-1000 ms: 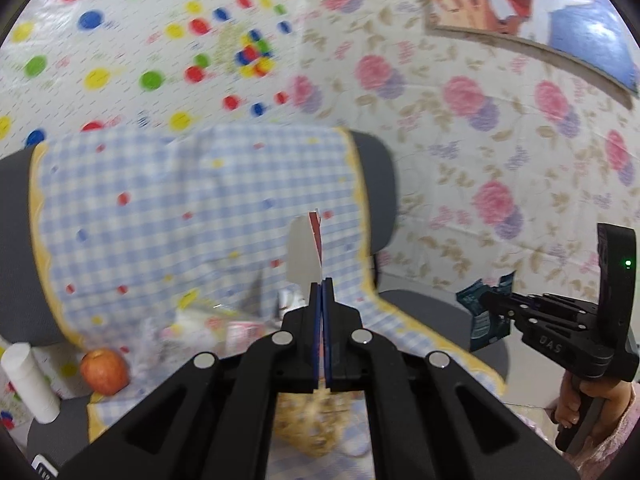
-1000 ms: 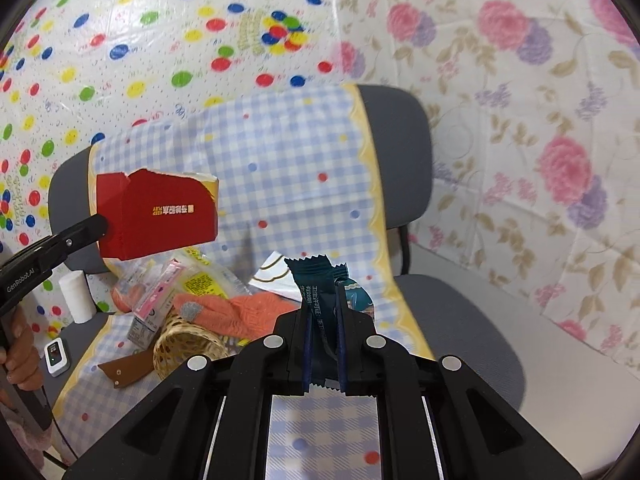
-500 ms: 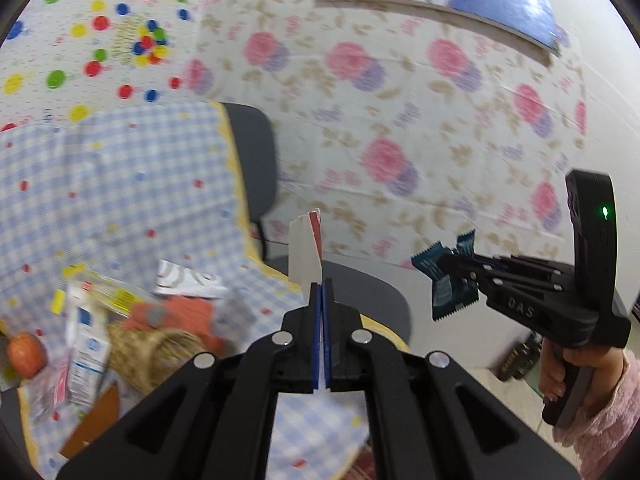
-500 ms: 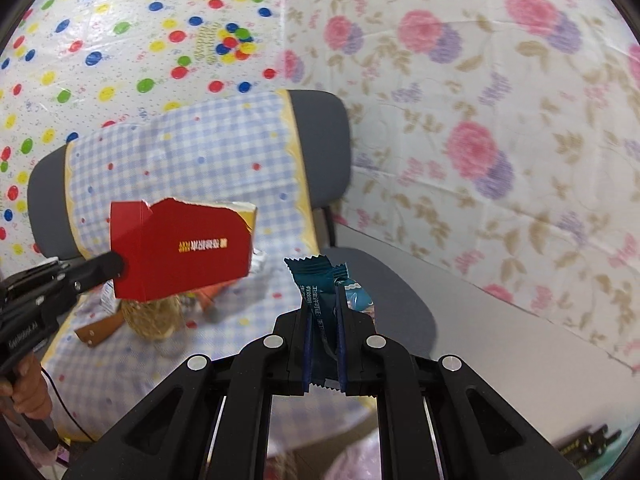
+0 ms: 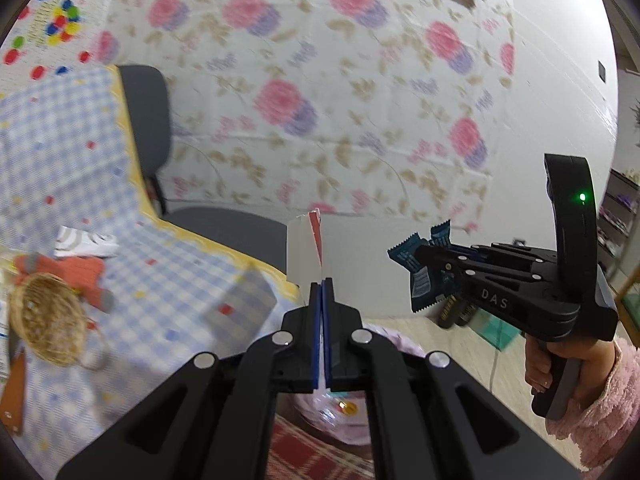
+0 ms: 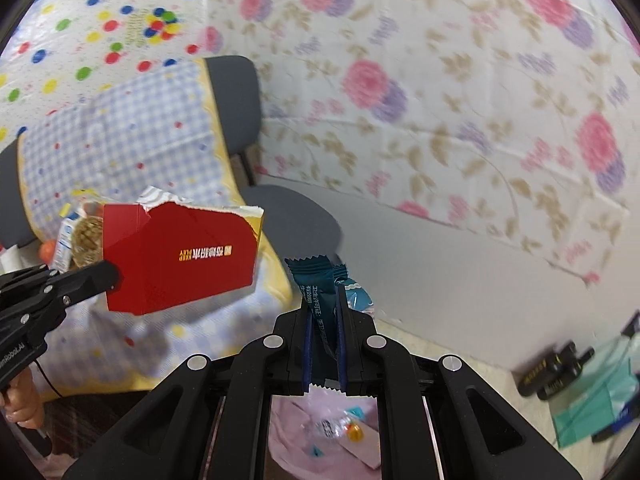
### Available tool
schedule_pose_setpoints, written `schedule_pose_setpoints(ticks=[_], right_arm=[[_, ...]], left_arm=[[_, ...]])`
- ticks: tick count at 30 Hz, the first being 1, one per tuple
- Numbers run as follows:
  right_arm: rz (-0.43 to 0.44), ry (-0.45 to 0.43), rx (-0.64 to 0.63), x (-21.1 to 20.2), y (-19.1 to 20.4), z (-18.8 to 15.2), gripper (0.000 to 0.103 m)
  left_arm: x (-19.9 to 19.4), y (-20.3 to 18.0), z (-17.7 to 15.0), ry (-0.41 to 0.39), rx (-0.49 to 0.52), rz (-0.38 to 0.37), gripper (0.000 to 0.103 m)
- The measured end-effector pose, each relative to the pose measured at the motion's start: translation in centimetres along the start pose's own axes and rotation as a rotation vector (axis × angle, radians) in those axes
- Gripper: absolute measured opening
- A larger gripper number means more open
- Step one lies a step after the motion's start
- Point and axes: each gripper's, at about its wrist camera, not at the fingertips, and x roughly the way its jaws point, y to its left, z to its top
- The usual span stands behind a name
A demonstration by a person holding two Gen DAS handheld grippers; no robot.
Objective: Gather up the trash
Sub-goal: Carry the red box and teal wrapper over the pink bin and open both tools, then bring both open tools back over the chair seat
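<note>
The left gripper (image 5: 322,284) has its fingers pressed fully together on the edge of a torn red carton (image 6: 180,256), which the right wrist view shows broadside, held in the air in front of the chair (image 6: 236,84). From its own camera the same carton appears edge-on as a thin grey-and-red strip. The right gripper (image 6: 323,300) has its fingers closed narrowly on a dark teal snack wrapper (image 6: 316,284); a second, lighter teal wrapper (image 6: 358,294) sits just behind it, and whether that one is gripped too cannot be told. In the left wrist view the wrapper sticks out past the fingertips, to the right of the carton and apart from it. Below both grippers lies a pink bag (image 6: 360,446) with a few small pieces of litter (image 6: 340,428) inside. The chair seat carries a blue checked cloth (image 5: 168,288), where a small wicker basket (image 5: 48,328), an orange stuffed toy (image 5: 84,272) and a striped packet (image 5: 84,240) lie.
</note>
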Motion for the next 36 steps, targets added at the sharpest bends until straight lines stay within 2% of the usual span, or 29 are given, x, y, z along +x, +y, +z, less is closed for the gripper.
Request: schedule_pose_setpoints(ticks=[8, 15, 18, 19, 21, 25, 30, 36], right_arm=[[-0.046, 0.047, 0.053, 1.0, -2.9, -2.3, 0.011], [-0.034, 0.085, 0.078, 3.1, -4.3, -3.4, 0.015], [-0.027, 0.12, 0.087, 4.6, -4.8, -4.0, 0.03], [-0.032, 0.135, 0.092, 5.1, -4.9, -4.3, 0.04], [-0.035, 0.146, 0.098, 5.5, -5.1, -4.6, 0.041], [-0.026, 0.134, 0.121, 5.2, -5.5, -4.0, 0.041], [0.002, 0.075, 0.13, 3.7, -5.2, -2.0, 0.041], [0.092, 0.009, 0.092, 2.7, -2.3, 1.2, 0.041]], left_arm=[[3.9, -2.5, -2.1, 0.115, 0.039, -0.063, 0.0], [6.5, -3.4, -1.9, 0.153, 0.074, -0.05, 0.0], [6.9, -2.9, -1.6, 0.161, 0.061, -0.03, 0.008], [6.8, -2.6, -1.5, 0.159, 0.051, -0.019, 0.015], [6.4, -1.5, -1.3, 0.152, 0.022, 0.011, 0.025], [5.1, 0.9, -0.8, 0.133, -0.039, 0.075, 0.038], [2.8, 3.3, -0.4, 0.095, -0.093, 0.166, 0.044], [-0.3, 5.6, -0.2, 0.062, -0.126, 0.28, 0.05]])
